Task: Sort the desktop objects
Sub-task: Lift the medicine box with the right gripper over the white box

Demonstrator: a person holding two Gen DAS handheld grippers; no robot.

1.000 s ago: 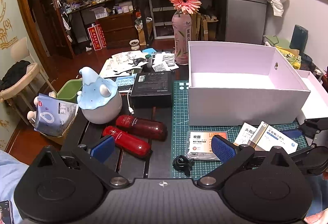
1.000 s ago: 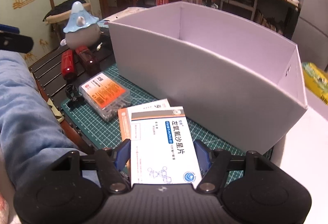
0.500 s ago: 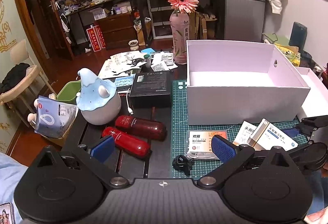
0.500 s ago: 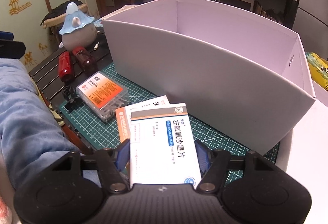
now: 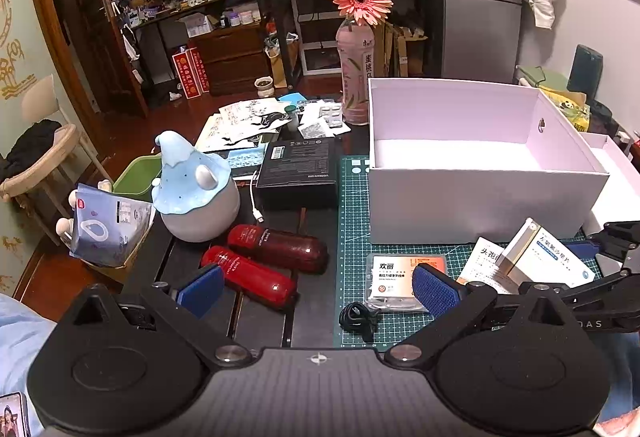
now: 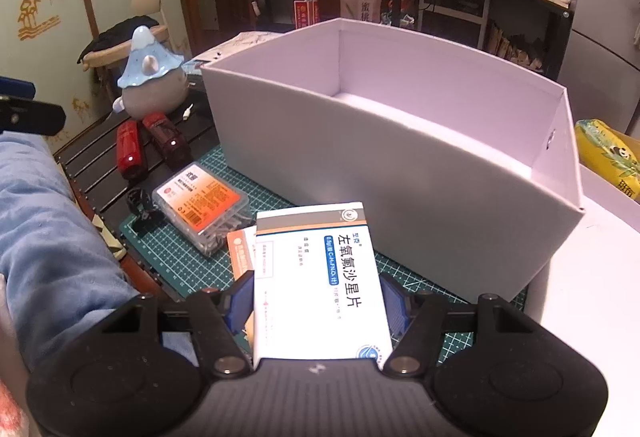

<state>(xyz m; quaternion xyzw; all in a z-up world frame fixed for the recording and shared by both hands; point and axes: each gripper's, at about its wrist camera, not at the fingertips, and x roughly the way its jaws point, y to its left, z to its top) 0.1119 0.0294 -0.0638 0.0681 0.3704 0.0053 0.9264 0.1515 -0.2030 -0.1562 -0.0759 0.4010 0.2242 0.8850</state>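
Note:
My right gripper (image 6: 318, 303) is shut on a white medicine box (image 6: 320, 281) and holds it lifted above the green cutting mat (image 6: 192, 257), in front of the open white box (image 6: 400, 165). In the left wrist view the medicine box (image 5: 548, 255) is tilted up near the white box (image 5: 480, 193). A second orange-and-white medicine box (image 6: 240, 251) lies under it. A clear case of screws (image 5: 400, 277) and two red tubes (image 5: 264, 257) lie ahead of my open, empty left gripper (image 5: 316, 287).
A blue-capped ceramic figure (image 5: 192, 189), a black box (image 5: 298, 165) and a flower bottle (image 5: 356, 77) stand behind. A black binder clip (image 5: 356, 317) lies at the mat's near edge. The white box's lid (image 5: 616, 181) lies to the right.
My right gripper has lifted the white medicine box and raised it toward the white box. The left gripper has barely moved.

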